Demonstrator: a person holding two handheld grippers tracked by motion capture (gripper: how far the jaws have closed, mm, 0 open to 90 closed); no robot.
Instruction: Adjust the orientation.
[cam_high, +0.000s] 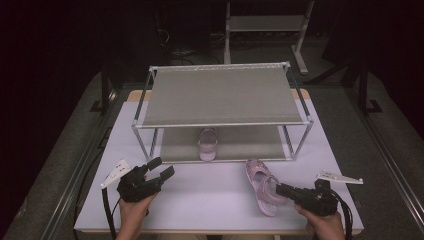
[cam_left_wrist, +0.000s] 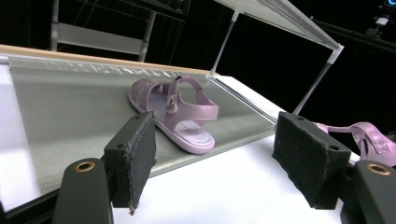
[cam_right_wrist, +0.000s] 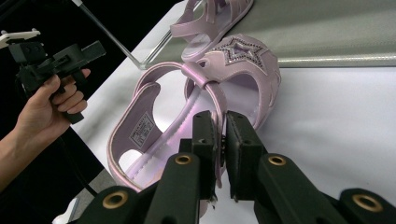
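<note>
From the high view, I hold my left gripper (cam_high: 161, 168) above the near left part of the white table (cam_high: 210, 195), and its jaws stand wide apart with nothing between them. My right gripper (cam_high: 280, 190) is near the near right corner of the table, with its jaws closed on the strap of a lilac plastic sandal (cam_high: 261, 185) that lies on the table top just in front of the metal two-level shoe rack (cam_high: 220, 95). A second lilac sandal (cam_high: 207, 144) rests on the lower grey shelf of the rack, close to its front edge and about in the middle.

In the left gripper view, my two black padded jaws are open and empty. Between them, farther away, I see the second lilac sandal (cam_left_wrist: 175, 112) lying on the grey lower shelf (cam_left_wrist: 60, 107), with its heel toward me. The other sandal (cam_left_wrist: 364, 140) is at the right edge, on the white table.

In the right gripper view, my jaws pinch the heel strap of the lilac plastic sandal (cam_right_wrist: 210, 98), which has a glittering star on the toe band. My left hand (cam_right_wrist: 51, 102) with its gripper is at the left, well apart from the sandal.
</note>
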